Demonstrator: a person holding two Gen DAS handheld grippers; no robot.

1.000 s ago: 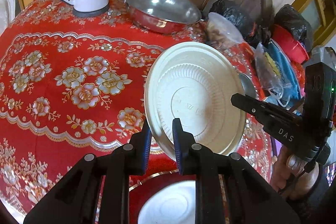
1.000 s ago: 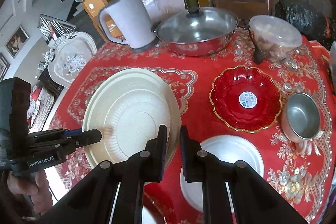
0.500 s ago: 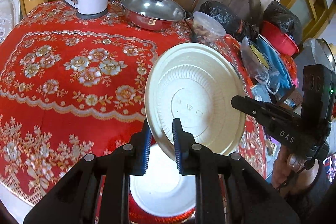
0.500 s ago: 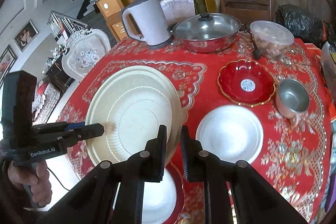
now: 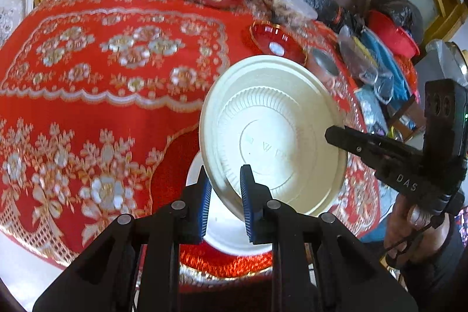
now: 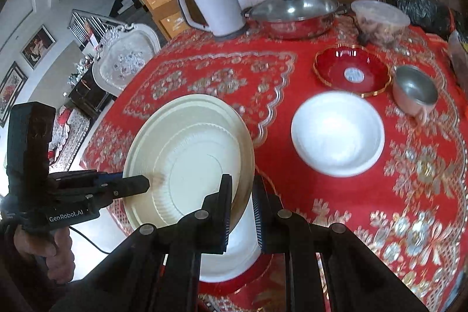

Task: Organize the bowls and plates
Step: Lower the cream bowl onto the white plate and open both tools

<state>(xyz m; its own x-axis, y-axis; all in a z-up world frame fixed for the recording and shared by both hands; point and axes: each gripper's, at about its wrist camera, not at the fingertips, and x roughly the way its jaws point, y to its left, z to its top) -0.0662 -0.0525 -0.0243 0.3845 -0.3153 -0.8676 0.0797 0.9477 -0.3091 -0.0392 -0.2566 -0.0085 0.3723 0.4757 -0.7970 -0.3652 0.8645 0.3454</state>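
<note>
**Two grippers share one plate above a crowded red table**

A large cream plastic plate with a ribbed well hangs tilted in the air over the near edge of the table, pinched at its rim from two sides. The left gripper has its blue-padded jaws drawn nearly together around the plate's lower rim, while the right gripper is narrowed on the opposite rim — in the right wrist view the rim passes between its pads, though actual contact on both faces is hard to confirm. The plate looks thin, light and somewhat flexible, likely to bow if squeezed hard, and its smooth surface could slip; the flat outer rim is the sensible place to hold it.

Directly below sits a white plate resting on a red gold-edged dish, both largely hidden behind the grippers. Farther out on the red floral tablecloth lie a round white bowl, a scalloped red glass dish with a gold rim and a small metal cup. Beyond stand a white electric kettle and a lidded steel pan. Motion blur softens the far table — the contents of the lidded plastic tub cannot be made out.
</note>
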